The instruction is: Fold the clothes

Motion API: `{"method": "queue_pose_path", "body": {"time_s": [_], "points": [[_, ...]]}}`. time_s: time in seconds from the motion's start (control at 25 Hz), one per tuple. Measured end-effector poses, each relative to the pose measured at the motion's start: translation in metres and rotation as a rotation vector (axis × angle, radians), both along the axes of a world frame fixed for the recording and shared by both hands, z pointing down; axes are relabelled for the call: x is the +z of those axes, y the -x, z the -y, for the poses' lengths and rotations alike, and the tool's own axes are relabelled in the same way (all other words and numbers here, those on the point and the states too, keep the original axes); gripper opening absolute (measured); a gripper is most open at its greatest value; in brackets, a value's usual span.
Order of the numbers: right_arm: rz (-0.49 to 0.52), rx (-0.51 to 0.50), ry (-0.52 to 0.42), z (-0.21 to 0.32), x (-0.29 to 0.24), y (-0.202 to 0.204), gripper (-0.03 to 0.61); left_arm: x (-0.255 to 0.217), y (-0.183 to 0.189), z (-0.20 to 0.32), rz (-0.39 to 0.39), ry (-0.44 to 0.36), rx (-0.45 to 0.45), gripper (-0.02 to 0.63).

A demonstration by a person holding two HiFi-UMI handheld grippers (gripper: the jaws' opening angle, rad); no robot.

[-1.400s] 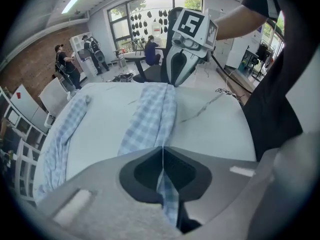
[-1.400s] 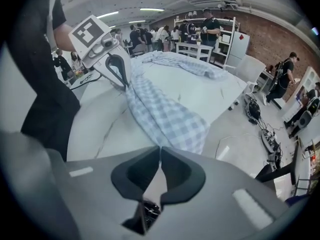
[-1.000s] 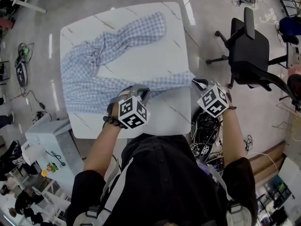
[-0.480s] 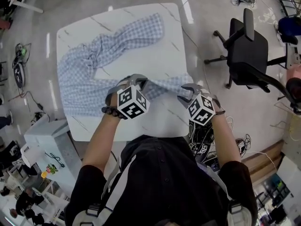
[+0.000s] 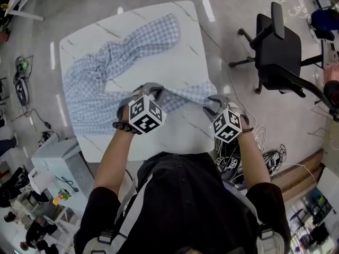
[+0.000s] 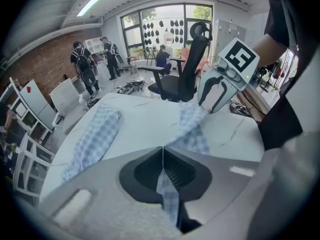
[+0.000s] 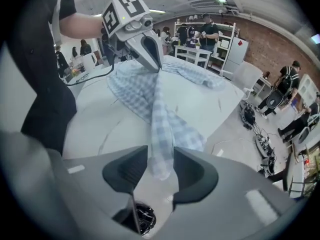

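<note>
You've barely begun folding: the checked shirt [image 5: 90, 91] sprawls unfolded on the table [image 5: 185, 52], mostly beyond your left gripper [image 5: 158, 91], one sleeve pointing away. That gripper is clamped on its near edge, which runs lengthwise across to your right gripper [image 5: 210, 102]. The right jaws have just been opening, with the corner loose between them.

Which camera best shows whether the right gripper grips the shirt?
The right gripper view: the right gripper has just opened its jaws, and the checked shirt lies loose between them. The head view shows mostly its marker cube; the left gripper view shows it far off, jaws unclear.
</note>
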State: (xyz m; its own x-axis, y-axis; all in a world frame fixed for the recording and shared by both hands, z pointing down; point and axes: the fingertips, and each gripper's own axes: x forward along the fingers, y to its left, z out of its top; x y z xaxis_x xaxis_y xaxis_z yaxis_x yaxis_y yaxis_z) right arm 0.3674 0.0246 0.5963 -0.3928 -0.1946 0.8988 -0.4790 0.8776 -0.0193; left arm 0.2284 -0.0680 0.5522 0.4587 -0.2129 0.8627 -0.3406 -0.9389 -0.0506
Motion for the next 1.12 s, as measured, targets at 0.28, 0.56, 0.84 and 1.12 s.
{"method": "queue_pose_path", "body": {"time_s": [0.28, 0.56, 0.84, 1.12], "points": [[-0.023, 0.060, -0.001, -0.007, 0.005, -0.004, 0.119, 0.002, 0.000, 0.000, -0.010, 0.011, 0.003, 0.011], [-0.080, 0.032, 0.023, -0.009, 0.016, -0.006, 0.050, 0.005, 0.001, -0.004, -0.017, 0.025, 0.009, 0.011], [-0.086, 0.070, -0.024, 0.027, -0.010, -0.026, 0.006, 0.002, 0.004, 0.001, -0.026, 0.013, 0.018, 0.011], [-0.148, -0.003, -0.149, 0.101, -0.035, -0.035, 0.006, 0.000, 0.008, 0.022, -0.027, -0.010, -0.020, 0.011]]}}
